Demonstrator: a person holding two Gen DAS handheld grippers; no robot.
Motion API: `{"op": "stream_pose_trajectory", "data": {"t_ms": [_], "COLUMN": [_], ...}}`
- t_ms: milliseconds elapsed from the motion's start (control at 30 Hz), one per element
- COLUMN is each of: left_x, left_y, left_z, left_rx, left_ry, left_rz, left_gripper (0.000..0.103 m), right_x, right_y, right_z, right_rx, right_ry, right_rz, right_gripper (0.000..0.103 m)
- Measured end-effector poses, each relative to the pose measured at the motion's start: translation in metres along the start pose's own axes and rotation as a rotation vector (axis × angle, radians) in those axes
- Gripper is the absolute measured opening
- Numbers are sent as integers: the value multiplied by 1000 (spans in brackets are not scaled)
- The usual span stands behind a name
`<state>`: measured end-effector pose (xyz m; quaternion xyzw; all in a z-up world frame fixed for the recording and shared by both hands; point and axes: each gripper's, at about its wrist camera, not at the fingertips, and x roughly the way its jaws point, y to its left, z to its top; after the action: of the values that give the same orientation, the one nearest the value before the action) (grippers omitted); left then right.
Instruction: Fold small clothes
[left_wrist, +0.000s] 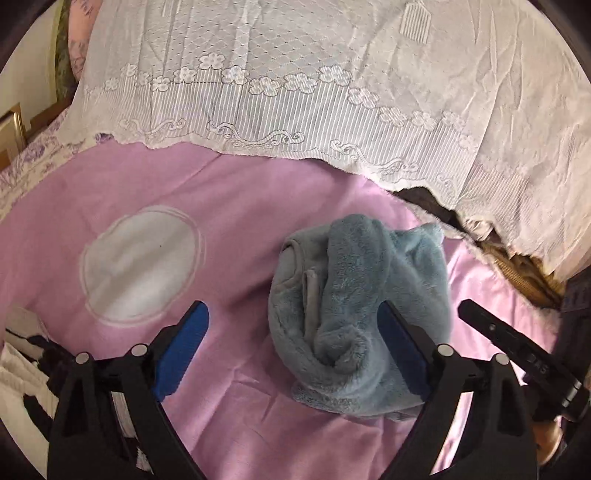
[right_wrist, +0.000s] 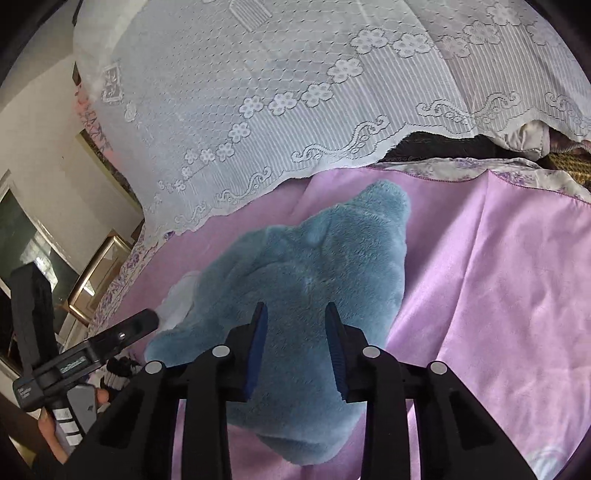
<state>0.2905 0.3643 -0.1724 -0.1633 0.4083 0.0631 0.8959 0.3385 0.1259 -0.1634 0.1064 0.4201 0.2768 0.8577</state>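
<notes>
Fleece garment (left_wrist: 360, 310), blue and bunched, lies on my pink sheet (left_wrist: 229, 206) below the lace cover (left_wrist: 295, 92); my left gripper (left_wrist: 293, 350) is spread wide, nothing held; my right gripper (right_wrist: 295, 343) hovers over the fleece, its 2 jaws part-open; I should pinch 1 hem edge, then spread it flat before folding.

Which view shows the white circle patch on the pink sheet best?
Left wrist. The white circle patch lies whole and unobstructed on the pink sheet, left of the blue fleece garment. The right wrist view catches only a white sliver of it beside the garment, mostly hidden.
</notes>
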Motion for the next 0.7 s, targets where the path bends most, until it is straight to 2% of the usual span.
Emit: {"op": "stream_pose_trajectory", "data": {"t_ms": [100, 167, 300, 433, 533, 600, 700], "left_x": [26, 47, 58, 66, 65, 56, 34], "left_y": [1, 10, 28, 23, 27, 26, 17], "left_z": [-16, -31, -43, -45, -43, -43, -44], "left_rx": [47, 42, -6, 9, -44, -69, -42], "left_ry": [75, 119, 128, 116, 137, 144, 125], "left_rz": [76, 110, 102, 125, 111, 106, 112], "left_gripper": [91, 91, 99, 99, 99, 99, 98], "right_x": [17, 25, 44, 50, 47, 36, 17], "right_y": [6, 6, 7, -1, 1, 3, 13], "right_z": [-12, -24, -33, -32, -29, -27, -32], "right_rx": [-14, -28, -77, -39, -18, 9, -8], "right_ry": [56, 103, 128, 126, 139, 134, 131], "right_rz": [-11, -25, -66, -56, -62, -56, -90], "right_gripper": [32, 30, 30, 30, 30, 35, 47]}}
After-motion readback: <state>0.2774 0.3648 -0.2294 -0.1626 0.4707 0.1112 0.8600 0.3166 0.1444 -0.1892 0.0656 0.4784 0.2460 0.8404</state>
